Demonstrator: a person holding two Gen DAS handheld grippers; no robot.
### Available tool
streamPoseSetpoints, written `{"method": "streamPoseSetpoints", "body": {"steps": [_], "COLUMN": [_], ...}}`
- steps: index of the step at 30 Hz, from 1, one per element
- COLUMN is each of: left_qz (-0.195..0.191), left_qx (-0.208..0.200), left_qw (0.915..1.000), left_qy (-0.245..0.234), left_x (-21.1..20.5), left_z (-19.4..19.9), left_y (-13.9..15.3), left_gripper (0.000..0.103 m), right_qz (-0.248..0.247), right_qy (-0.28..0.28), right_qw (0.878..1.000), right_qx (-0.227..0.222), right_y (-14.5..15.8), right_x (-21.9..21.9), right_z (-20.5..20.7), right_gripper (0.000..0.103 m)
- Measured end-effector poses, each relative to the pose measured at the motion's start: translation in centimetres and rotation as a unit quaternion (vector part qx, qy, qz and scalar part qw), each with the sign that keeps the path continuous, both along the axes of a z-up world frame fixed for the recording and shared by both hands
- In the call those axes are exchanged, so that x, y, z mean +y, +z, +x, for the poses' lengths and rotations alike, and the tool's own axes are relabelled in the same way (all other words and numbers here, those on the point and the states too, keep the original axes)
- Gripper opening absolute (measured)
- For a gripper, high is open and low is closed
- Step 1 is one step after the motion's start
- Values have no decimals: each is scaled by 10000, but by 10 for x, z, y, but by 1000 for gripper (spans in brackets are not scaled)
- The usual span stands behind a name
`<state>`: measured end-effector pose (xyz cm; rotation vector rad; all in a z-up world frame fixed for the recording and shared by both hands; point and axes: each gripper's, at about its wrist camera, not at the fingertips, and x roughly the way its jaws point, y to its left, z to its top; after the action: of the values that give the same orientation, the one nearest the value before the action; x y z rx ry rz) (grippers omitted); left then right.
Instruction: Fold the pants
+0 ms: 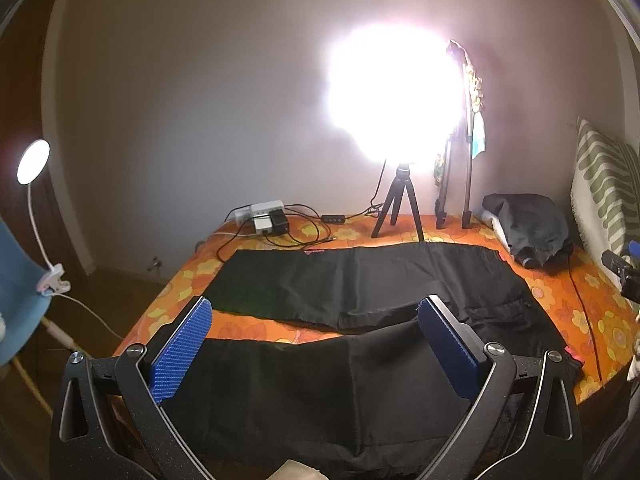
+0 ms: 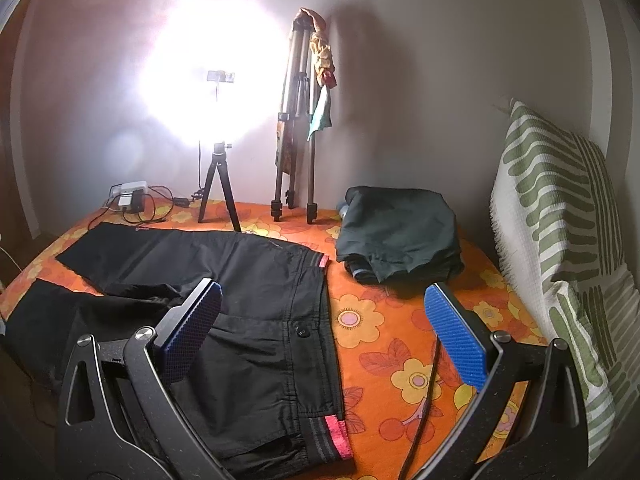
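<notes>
While both grippers hang with their jaws spread wide and nothing between the blue pads, the black cotton pants [image 2: 224, 280] lie flat across the orange flower-print bedspread [image 2: 400, 360], filling the lower left of the right wrist view. The pants' waistband with its pink-red trim [image 2: 338, 436] sits at the bottom centre there, and both legs run off toward the left edge. The left gripper [image 1: 314, 316] hovers over the legs in the lower half of its frame. The right gripper [image 2: 322, 304] straddles the waistband edge. A folded dark garment [image 2: 396, 236] rests right of centre, well apart from the pants, and a small black tripod [image 2: 219, 188] stands under a glaring lamp in the upper left.
</notes>
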<state>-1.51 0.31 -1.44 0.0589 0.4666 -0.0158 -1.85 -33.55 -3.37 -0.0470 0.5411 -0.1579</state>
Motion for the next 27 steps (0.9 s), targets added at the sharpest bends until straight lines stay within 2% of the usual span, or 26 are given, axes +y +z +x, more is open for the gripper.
{"method": "streamPoseSetpoints", "body": {"steps": [27], "left_qz": [-35], "left_qx": [-70], "left_qw": [10000], "left_qy": [47], "left_x": [6], "left_z": [-26], "left_y": [5], "left_gripper": [103], "right_qz": [-62], "right_qy": [-2], "right_qw": [10000], "right_qx": [-4], "right_y": [7], "right_x": [5], "right_z": [-14], "right_gripper": [103]}}
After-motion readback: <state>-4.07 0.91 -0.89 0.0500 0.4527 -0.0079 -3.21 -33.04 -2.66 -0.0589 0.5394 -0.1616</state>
